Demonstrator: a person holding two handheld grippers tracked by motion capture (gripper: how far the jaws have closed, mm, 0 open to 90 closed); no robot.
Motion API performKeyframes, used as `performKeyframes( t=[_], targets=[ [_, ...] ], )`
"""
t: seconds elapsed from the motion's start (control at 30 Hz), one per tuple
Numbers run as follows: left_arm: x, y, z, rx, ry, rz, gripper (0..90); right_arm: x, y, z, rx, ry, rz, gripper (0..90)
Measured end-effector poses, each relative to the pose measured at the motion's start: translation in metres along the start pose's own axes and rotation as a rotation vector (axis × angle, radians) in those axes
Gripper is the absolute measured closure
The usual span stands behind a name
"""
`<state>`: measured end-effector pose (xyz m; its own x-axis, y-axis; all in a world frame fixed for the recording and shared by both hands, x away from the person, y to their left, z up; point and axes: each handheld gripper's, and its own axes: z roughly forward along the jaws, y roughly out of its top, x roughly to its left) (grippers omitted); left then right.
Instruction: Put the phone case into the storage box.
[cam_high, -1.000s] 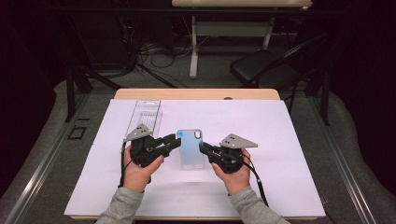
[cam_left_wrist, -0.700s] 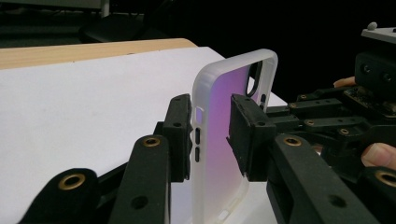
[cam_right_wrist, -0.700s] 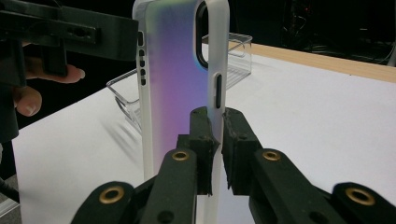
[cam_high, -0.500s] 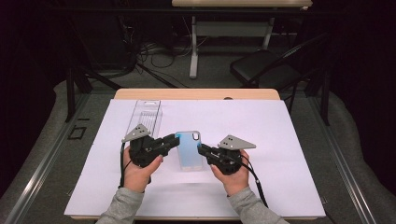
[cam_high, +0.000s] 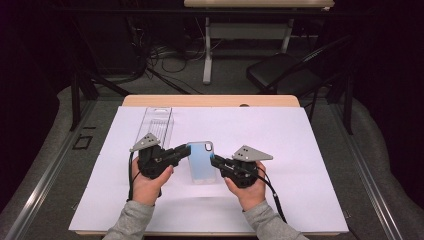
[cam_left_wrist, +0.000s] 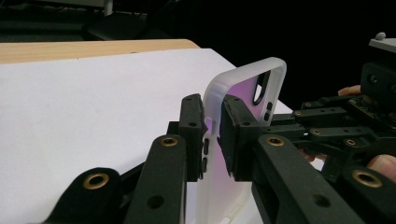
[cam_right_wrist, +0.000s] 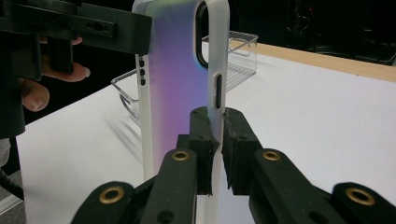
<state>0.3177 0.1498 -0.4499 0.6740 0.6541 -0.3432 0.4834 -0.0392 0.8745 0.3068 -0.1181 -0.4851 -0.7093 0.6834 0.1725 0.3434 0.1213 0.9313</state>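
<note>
Item: phone case (cam_high: 201, 161), translucent w/ blue-purple sheen, camera cutout at far end. Loc.: centre of worktop (cam_high: 310, 150), on white sheet, between both claws. In high view it looks roughly flat; whether it rests on the sheet or is lifted off it: can't tell.

L claw (cam_high: 186, 150): jaws have just been closing; now clamped on case's left long edge. L gripper view: pads press either side of frosted rim (cam_left_wrist: 212, 119), near side buttons. Held in person's left hand (cam_high: 145, 182).

R claw (cam_high: 214, 161): closed on case's right long edge. R gripper view: pads pinch rim (cam_right_wrist: 217, 126) just below the long side button; case fills the upper middle of that view, L claw seen gripping the opposite edge at upper left. Held in right hand (cam_high: 247, 187).

Other: clear plastic tray (cam_high: 156, 125), empty-looking, at far-left part of sheet, behind L claw, apart from case. Black chair (cam_high: 280, 75) on floor beyond worktop. Cables trail from both claws toward the person.
</note>
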Motion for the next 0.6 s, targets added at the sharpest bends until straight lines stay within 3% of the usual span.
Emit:
performKeyframes(
  t=[0.6],
  targets=[
    [0.0008,-0.0002,0.0002,0.014,0.01,0.017,83.6,-0.0004,-0.0004,0.0004,0.001,-0.003,0.0,83.4]
  ],
)
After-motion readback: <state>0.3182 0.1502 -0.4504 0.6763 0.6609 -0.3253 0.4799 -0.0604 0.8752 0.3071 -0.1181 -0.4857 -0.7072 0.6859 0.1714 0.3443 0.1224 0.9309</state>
